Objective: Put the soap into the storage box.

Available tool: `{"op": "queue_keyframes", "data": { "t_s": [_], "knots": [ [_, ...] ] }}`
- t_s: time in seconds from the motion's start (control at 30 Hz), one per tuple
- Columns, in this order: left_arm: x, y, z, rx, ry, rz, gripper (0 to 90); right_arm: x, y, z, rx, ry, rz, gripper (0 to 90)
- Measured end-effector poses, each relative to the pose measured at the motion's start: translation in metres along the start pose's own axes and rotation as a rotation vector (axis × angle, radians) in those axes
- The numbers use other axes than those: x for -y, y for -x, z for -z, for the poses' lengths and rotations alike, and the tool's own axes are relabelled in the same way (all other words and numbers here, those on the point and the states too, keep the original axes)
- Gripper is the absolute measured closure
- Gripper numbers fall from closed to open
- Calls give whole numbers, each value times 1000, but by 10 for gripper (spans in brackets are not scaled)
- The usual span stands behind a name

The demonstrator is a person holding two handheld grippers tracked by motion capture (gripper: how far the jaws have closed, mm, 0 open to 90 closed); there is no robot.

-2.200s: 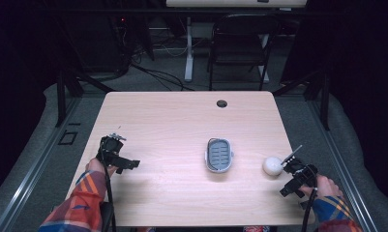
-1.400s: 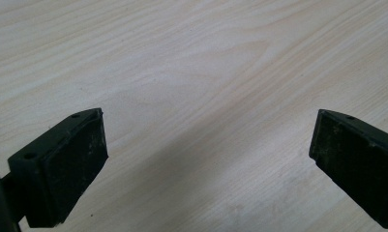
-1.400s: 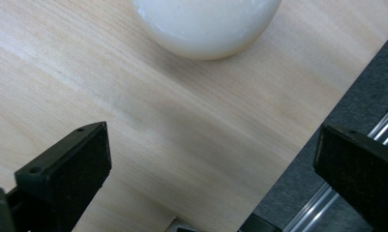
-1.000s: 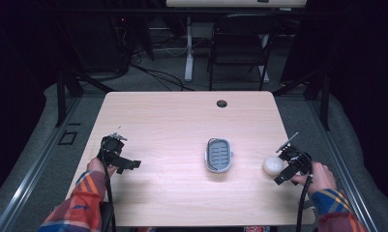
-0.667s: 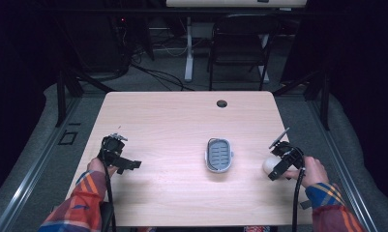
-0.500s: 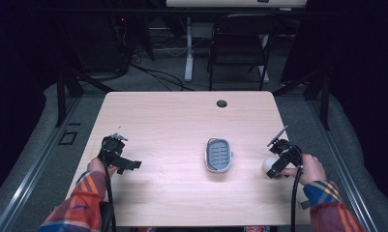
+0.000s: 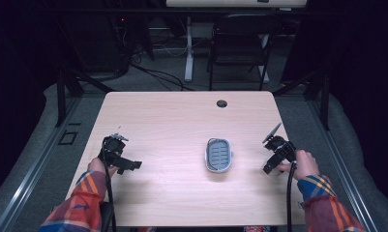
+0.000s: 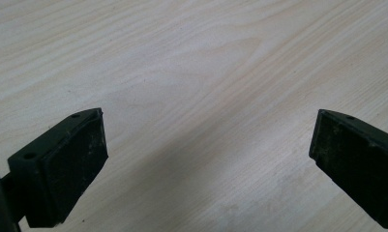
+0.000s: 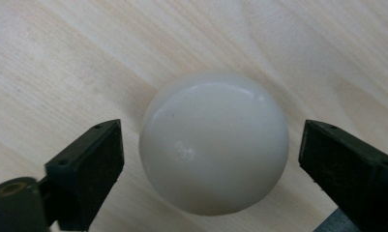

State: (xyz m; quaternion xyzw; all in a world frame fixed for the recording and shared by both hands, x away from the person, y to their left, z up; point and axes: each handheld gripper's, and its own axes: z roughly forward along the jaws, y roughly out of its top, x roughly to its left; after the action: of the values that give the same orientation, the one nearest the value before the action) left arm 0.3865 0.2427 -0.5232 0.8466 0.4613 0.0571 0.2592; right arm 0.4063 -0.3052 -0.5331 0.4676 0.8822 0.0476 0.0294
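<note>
I see bare table all around my left gripper. On the right, a white ball sits between my right gripper's spread jaws; the grey dish stands nearby.

Light falls on my bench from overhead, so its pale wood glows while the room around it sinks into near black. The high view is soft and grainy. Close up, the white ball carries a faint sheen on top and casts a soft shadow. My left tongs dim the wood grain beneath.
</note>
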Motion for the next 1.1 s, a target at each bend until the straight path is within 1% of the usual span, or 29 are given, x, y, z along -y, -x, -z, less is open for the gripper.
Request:
{"op": "queue_keyframes", "data": {
  "t_s": [0.03,0.07,0.1,0.13,0.17,0.2,0.23,0.3,0.33,0.37,0.4,0.43,0.5,0.53,0.57,0.6,0.67,0.77,0.87,0.9,0.93,0.97,1.03,1.07,1.1],
  "knots": [
    [0,0,0,0,0,-1,0,-2,2,3,10,-42,32,139],
    [0,0,0,0,0,-1,0,0,-2,-3,-5,29,-18,146],
    [0,0,0,1,0,-1,0,-1,-1,-2,-1,12,-9,150],
    [0,0,0,2,-1,-1,0,-3,0,0,5,-28,20,154],
    [0,0,0,2,-1,-1,0,-3,-2,-3,-3,-10,4,160],
    [0,0,0,2,-2,3,0,-4,-1,-2,6,-27,18,164],
    [0,0,-1,3,-3,3,0,-4,-2,-3,0,-29,18,164],
    [0,0,-1,3,-4,2,0,-4,-2,-4,4,-28,15,169],
    [0,0,-1,3,-5,1,0,-5,-2,-4,10,-46,30,178],
    [0,0,-1,5,-6,2,0,-4,-3,-7,7,-23,11,194],
    [0,0,-1,5,-10,1,0,-5,-2,-7,9,-45,24,206],
    [0,0,-1,5,-10,1,0,-5,-2,-7,9,-45,24,206],
    [0,0,-1,4,-10,2,0,-7,-1,-6,28,-80,53,232],
    [0,0,-1,4,-11,3,0,-5,-2,-9,28,-55,43,236],
    [0,0,-1,4,-10,3,0,-6,-2,-7,29,-72,50,237],
    [0,0,-1,3,-11,3,0,-6,-2,-7,37,-73,62,238],
    [0,0,-1,3,-11,3,0,-6,-2,-7,37,-73,58,238],
    [0,0,-1,3,-12,3,0,-7,-3,-7,43,-83,64,240],
    [0,0,-1,2,-12,0,0,-7,-4,-7,53,-78,69,240],
    [0,0,-1,1,-12,1,0,-6,-5,-8,56,-62,55,241],
    [0,0,-1,1,-12,1,0,-6,-5,-8,56,-62,55,241],
    [0,0,-1,1,-10,1,0,-7,-5,-6,57,-77,69,241],
    [0,1,0,1,-11,1,0,-7,-4,-4,54,-84,75,241],
    [0,1,0,1,-11,1,0,-5,-7,-6,43,-30,40,241],
    [0,1,0,1,-11,1,0,-6,-7,-3,48,-49,56,241]
  ]
}}
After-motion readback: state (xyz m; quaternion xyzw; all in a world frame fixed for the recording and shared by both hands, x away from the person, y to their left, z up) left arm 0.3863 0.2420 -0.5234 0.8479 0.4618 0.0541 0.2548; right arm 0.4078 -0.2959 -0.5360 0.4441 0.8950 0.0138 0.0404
